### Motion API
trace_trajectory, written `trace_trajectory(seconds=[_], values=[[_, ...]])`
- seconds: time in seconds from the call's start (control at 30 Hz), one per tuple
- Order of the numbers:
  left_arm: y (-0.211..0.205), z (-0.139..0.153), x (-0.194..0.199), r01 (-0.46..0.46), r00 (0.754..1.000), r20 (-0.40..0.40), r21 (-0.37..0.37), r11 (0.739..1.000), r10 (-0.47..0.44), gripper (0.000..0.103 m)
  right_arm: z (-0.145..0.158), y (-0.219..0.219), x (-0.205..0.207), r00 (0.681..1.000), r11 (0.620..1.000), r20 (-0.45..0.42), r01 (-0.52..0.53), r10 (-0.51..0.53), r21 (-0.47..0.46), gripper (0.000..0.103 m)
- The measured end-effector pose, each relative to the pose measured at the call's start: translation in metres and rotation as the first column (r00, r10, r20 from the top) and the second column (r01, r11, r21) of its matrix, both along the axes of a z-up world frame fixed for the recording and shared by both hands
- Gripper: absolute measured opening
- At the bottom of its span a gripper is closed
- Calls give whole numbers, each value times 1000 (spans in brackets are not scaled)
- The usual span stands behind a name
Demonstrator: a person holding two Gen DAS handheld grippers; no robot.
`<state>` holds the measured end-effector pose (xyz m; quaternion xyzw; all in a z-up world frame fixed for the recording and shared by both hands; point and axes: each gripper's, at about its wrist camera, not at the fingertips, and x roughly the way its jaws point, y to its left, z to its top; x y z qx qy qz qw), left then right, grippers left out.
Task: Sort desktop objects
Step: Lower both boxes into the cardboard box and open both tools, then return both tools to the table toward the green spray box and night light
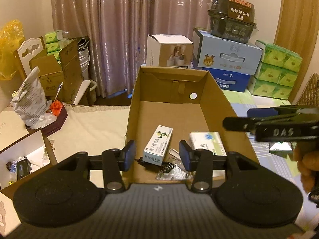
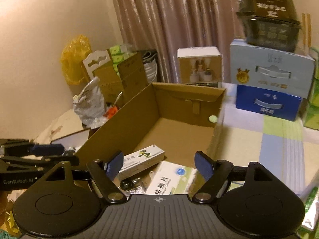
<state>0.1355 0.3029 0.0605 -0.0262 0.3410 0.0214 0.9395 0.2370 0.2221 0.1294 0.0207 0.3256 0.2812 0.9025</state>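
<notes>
An open brown cardboard box (image 1: 223, 107) stands on the bed. In its near end lie a long white-and-green medicine box (image 1: 158, 145), a flat white tablet box (image 1: 207, 142), a coiled black cable (image 1: 165, 167) and a foil blister pack (image 1: 173, 175). My left gripper (image 1: 157, 155) is open and empty, hovering over the box's near end with its blue pads either side of the medicine box. My right gripper (image 2: 159, 166) is open and empty above the tablet box (image 2: 171, 179) and the medicine box (image 2: 141, 158). It also shows side-on in the left wrist view (image 1: 265, 119).
A dark red tray with a crumpled plastic bag (image 1: 33, 99) sits at the left. A white open box (image 1: 26, 159) with small items lies at the near left. Stacked milk cartons (image 1: 229, 63), tissue packs (image 1: 277, 71) and a curtain stand behind. A silvery packet (image 1: 280, 147) lies right of the box.
</notes>
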Motion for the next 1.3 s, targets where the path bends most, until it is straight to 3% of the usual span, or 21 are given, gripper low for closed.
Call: trace_trajectory(seconds=[0.23, 0.47, 0.63, 0.97, 1.3], values=[[-19, 4, -19, 11, 1000, 22, -21, 1000, -11, 48, 10, -49, -29, 998, 997, 8, 63, -63, 50, 89], [-50, 11, -37, 53, 998, 33, -37, 998, -52, 63, 5, -112, -73, 987, 986, -13, 162, -161, 37, 99], [-84, 16, -50, 113, 993, 47, -42, 993, -111, 79, -7, -163, -108, 965, 966, -68, 256, -253, 31, 101], [-160, 16, -61, 244, 969, 49, -34, 969, -242, 98, -24, -244, -155, 910, 916, -111, 401, -399, -8, 101], [-241, -2, -44, 380, 925, 10, -31, 924, -380, 98, -12, -298, -181, 852, 855, -77, 519, -518, -12, 101]])
